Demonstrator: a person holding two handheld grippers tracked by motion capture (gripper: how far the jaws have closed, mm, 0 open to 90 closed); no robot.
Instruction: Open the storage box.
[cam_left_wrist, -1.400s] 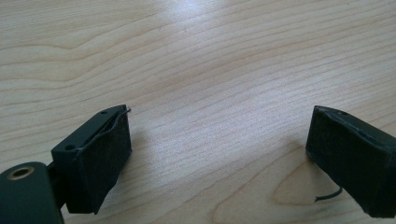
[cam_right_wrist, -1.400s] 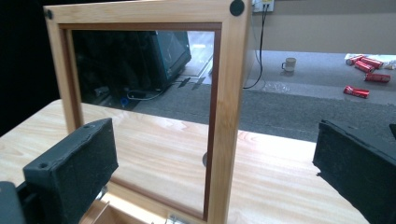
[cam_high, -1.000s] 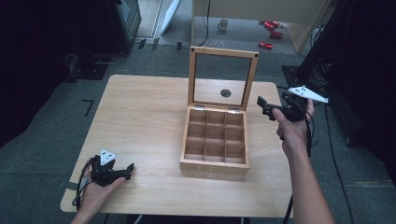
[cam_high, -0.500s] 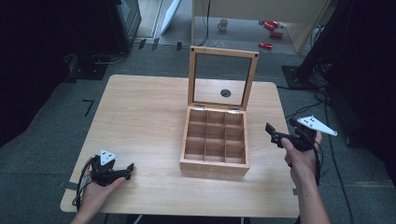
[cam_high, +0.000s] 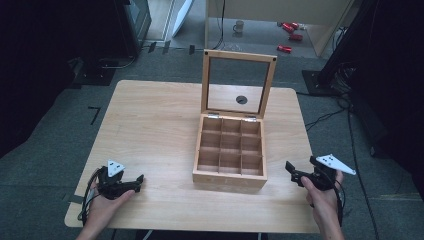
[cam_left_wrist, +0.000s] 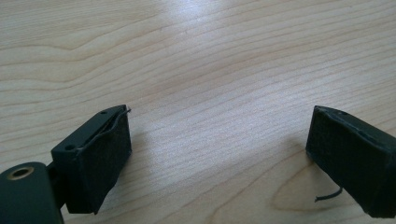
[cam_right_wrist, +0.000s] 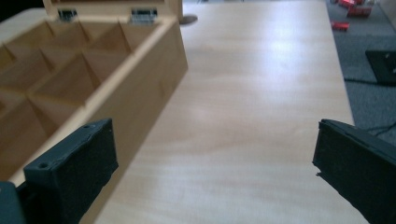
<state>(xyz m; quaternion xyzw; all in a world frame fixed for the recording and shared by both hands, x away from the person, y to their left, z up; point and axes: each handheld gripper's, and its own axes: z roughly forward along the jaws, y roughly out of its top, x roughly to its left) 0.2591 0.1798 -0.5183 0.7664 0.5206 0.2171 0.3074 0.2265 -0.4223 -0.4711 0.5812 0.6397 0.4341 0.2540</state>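
Box: lid up, mid-table, between both grippers.
Left gripper: wide, empty, well apart.
Right gripper: wide, empty, near box.

Your left tool and right tool are black, each topped by a grey three-cornered plate, with blocky padded jaws and trailing cables.

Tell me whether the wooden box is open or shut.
Open: the wooden box has its glass lid standing upright on the hinges, and its compartments look empty.
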